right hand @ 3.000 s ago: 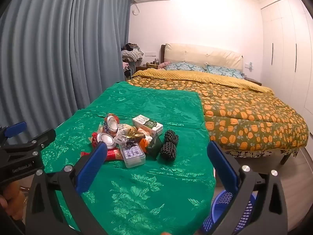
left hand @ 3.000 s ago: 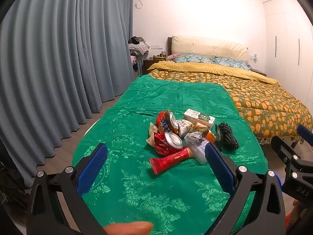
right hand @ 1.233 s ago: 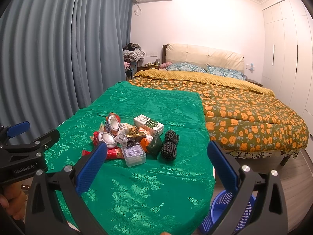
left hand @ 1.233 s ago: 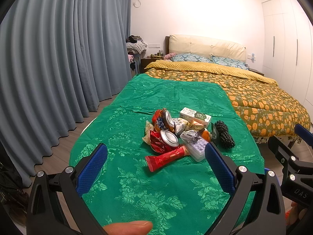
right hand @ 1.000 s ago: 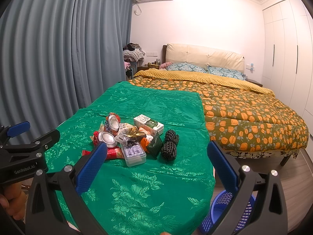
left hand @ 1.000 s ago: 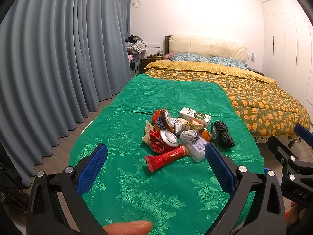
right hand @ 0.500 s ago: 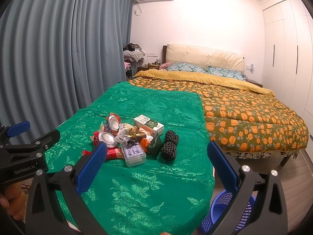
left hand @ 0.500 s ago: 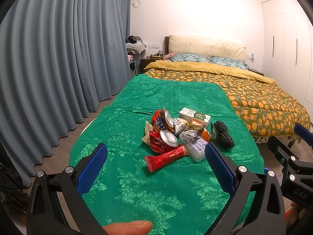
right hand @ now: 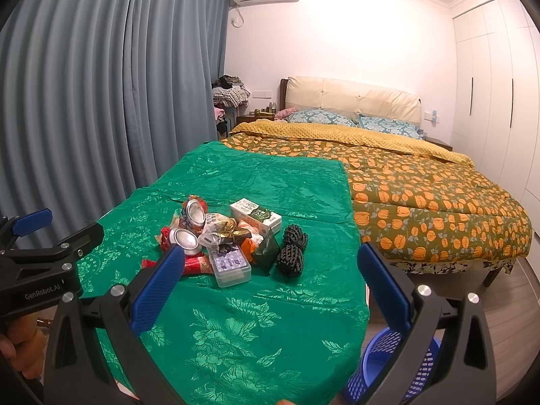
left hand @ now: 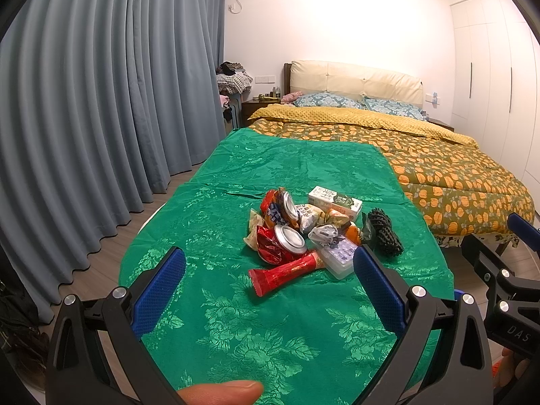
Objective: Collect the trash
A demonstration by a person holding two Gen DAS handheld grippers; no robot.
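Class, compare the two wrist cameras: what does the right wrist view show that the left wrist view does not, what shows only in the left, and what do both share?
Only the right wrist view shows the blue basket on the floor. Only the left shows the whole red tube wrapper lying clear of any finger. Both share the trash pile on the green cloth, with both grippers open, left gripper and right gripper.

lettering on my two tools
"genrobot.ai" on my left gripper (right hand: 50, 270); "das" on my right gripper (left hand: 506, 307).

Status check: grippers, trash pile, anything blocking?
Left gripper and right gripper open, empty. Trash pile untouched on green cloth. Blue basket on floor right. Nothing blocking.
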